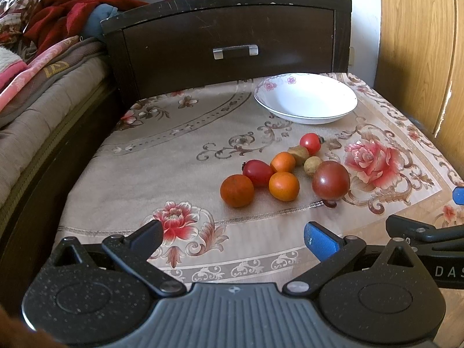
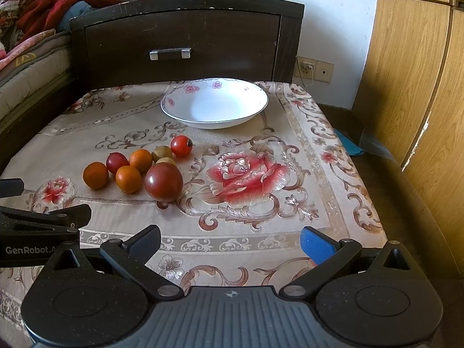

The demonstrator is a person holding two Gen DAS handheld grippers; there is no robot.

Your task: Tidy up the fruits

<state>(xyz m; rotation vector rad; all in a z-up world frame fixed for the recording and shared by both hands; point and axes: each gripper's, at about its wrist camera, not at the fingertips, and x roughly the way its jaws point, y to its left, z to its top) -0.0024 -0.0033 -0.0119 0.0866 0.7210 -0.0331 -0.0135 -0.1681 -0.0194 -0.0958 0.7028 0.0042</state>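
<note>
We hold both grippers, left gripper (image 1: 235, 239) and right gripper (image 2: 230, 242), jaws released, at the bench (image 2: 290, 232) near edge; round glossy fruits (image 2: 136, 168) cluster before a smooth white bowl (image 2: 214, 103).

a floral-clothed table (image 2: 290, 133) carries a white bowl (image 2: 214, 104) and clustered fruits (image 2: 136, 168).

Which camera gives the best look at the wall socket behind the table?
The right wrist view: the wall socket shows fully there, on the white wall right of the dark drawer unit, with a plug in it. In the left wrist view that unit hides nearly all of it.
</note>
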